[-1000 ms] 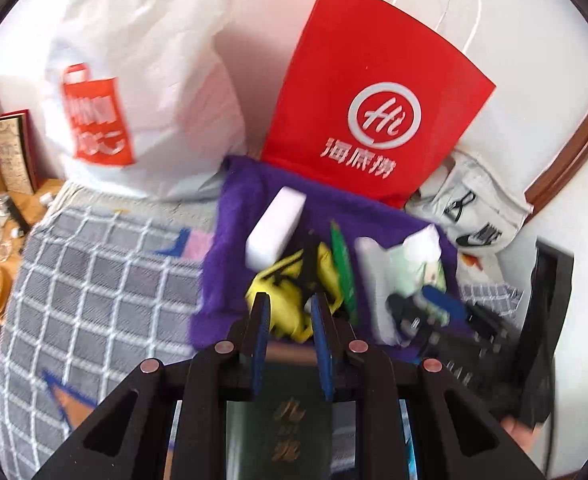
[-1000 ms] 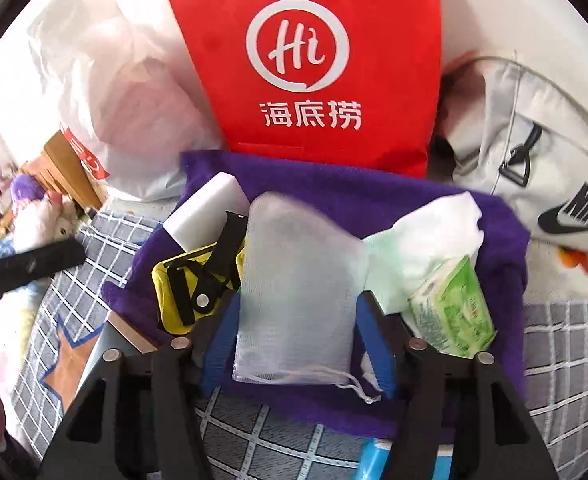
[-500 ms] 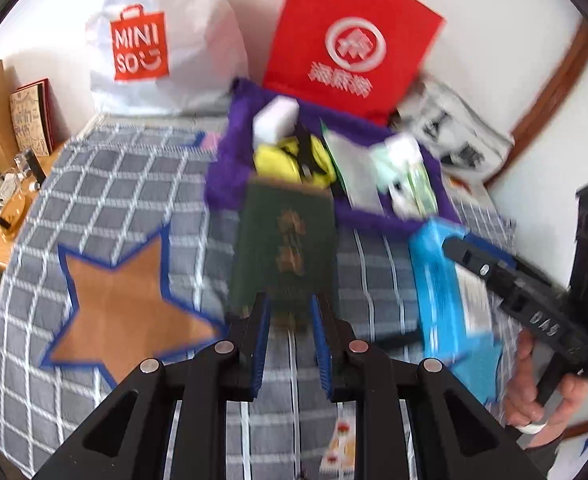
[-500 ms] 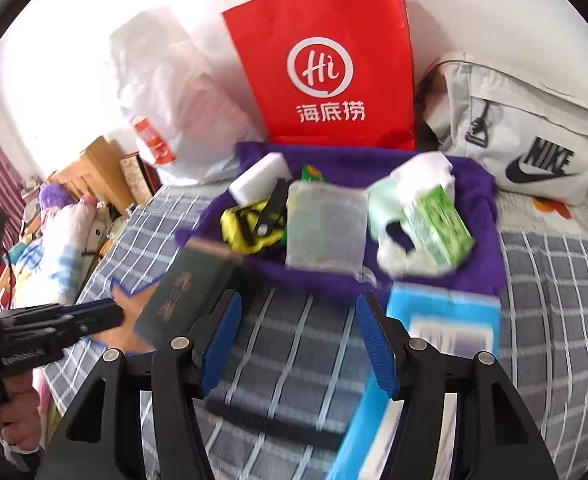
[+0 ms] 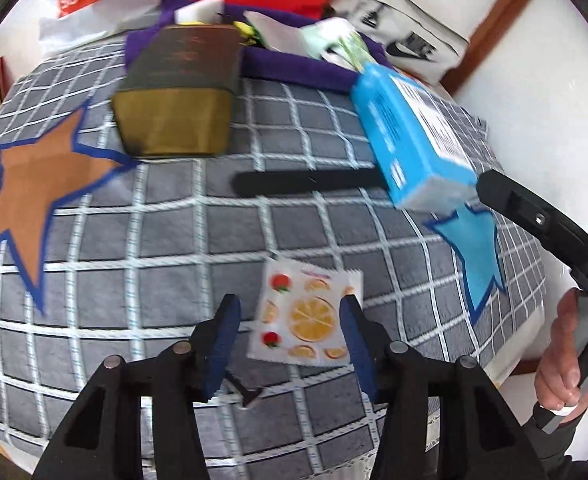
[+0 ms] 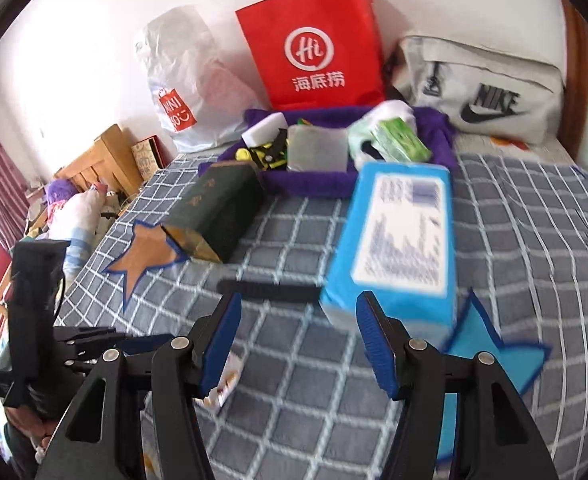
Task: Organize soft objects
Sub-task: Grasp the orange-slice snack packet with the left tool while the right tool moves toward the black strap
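blue-padded left gripper jaws opening over fruit-print packet.

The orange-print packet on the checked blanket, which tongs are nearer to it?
Left. The left tongs are right at the orange-print packet, their opening jaws either side of it. The right tongs point at the blue box, with the packet off beside their left finger.

Bare checked bed cover lies open in the middle of the bed, hemmed by the dark green box on the left, the blue carton on the right, a black strip between them and the crowded purple tray behind.
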### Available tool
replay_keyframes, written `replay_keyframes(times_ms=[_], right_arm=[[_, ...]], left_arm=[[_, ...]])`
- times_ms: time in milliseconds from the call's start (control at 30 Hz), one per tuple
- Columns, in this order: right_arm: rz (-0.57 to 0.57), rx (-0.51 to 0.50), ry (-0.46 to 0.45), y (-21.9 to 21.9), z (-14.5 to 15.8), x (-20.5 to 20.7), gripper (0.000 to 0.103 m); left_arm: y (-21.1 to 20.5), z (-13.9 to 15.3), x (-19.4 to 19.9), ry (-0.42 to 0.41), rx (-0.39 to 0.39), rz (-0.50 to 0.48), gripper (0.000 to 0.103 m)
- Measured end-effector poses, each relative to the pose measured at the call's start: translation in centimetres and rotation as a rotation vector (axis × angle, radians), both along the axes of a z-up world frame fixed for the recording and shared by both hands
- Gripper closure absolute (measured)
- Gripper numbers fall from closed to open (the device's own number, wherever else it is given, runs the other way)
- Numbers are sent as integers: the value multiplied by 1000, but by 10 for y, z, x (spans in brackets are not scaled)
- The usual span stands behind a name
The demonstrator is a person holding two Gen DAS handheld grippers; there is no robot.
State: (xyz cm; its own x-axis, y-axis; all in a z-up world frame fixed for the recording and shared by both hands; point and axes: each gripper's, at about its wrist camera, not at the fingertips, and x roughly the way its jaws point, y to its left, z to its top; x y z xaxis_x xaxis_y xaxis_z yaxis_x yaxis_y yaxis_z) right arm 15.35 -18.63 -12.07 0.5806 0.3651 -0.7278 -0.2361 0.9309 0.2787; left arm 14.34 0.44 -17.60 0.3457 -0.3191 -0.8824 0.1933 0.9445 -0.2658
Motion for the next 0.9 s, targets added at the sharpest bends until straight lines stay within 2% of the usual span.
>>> replay_keyframes(times_ms=[33,100,200,333,400,433,467,500,600,667,767,900], right_arm=[[-5,-4,-2,-2,0,-4,44],[-18,-2,-6,-11,-3,-16,44],[-37,29,7,-23,-9,-28,43],[-60,62,37,-37,-23,-38,43],[-69,65,52,-42,-29,-40,43],[-73,63,59,-43,-32,-41,43],[-78,61,63,-45,-35,-42,43],[-79,60,65,-45,-36,-42,43],[-61,59,66,-43,-38,-43,43],[-44,55,62,-37,-39,-41,44],[-14,52,55,-25,-38,-36,43],[60,40,34,2,-32,-28,44]], left_arm=[[-5,-4,-1,6,5,-9,53],[-15,-6,-5,-21,30,-27,39],[-34,-8,-11,-66,115,-51,28],[-51,-12,-17,-117,223,-51,26],[-53,-12,-20,-152,268,-45,34],[-52,-11,-21,-157,264,-35,38],[-49,-9,-20,-161,261,-21,50],[-45,-8,-18,-158,251,-6,57],[-29,-4,-14,-137,213,28,62],[-17,-4,-12,-135,223,68,63],[6,-1,-9,-114,186,107,64],[39,5,-9,-123,211,176,64]])
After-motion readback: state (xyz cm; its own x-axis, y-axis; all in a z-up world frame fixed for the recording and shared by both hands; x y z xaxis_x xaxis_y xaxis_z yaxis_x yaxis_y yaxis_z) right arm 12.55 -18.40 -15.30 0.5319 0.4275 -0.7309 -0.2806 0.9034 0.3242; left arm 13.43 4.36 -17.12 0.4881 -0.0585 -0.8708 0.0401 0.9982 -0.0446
